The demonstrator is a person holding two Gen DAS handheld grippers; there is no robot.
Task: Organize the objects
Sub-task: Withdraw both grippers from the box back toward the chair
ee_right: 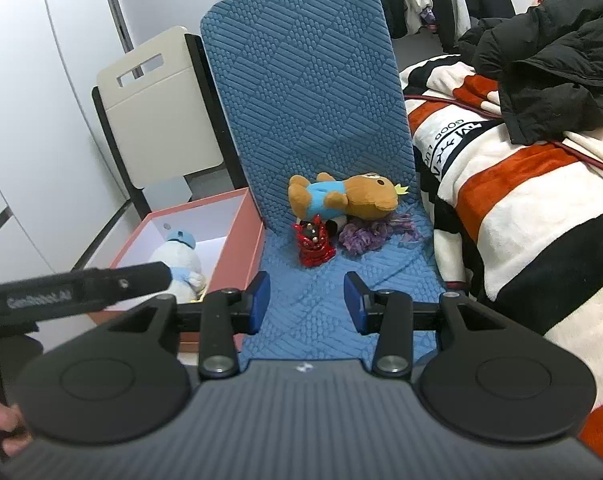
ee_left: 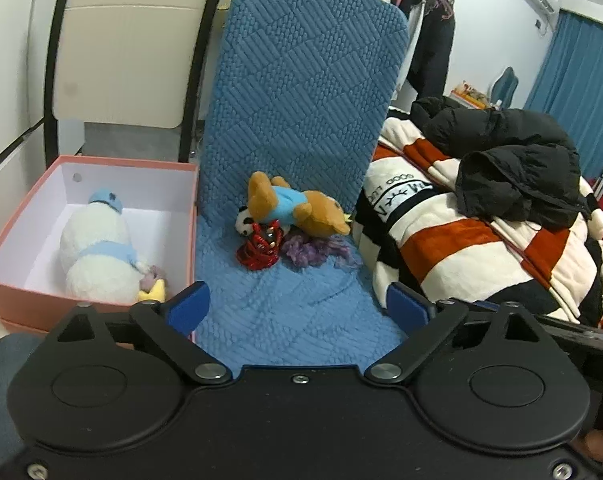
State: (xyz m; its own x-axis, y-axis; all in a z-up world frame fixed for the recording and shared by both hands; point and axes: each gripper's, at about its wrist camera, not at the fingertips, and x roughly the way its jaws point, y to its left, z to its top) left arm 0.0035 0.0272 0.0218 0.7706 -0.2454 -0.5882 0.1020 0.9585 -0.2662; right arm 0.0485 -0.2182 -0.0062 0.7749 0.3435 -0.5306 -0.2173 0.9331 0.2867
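Both the left gripper [ee_left: 297,304] and right gripper [ee_right: 307,302] hover spread and empty over the blue quilted seat [ee_left: 293,312], the brown teddy bear [ee_left: 297,210] lying at twelve o'clock and the pink box [ee_left: 25,256] holding a white plush [ee_left: 97,256] at ten o'clock.

A brown plush bear [ee_left: 297,208] in a light-blue shirt lies on its side at the frame's centre, on the blue quilted cushion. Touching it in front are a small panda [ee_left: 244,220], a shiny red figure [ee_left: 261,250] and a purple fuzzy tuft [ee_left: 315,250]. At left, a pink box [ee_left: 29,296] holds a white plush [ee_left: 97,248] with a blue cap.
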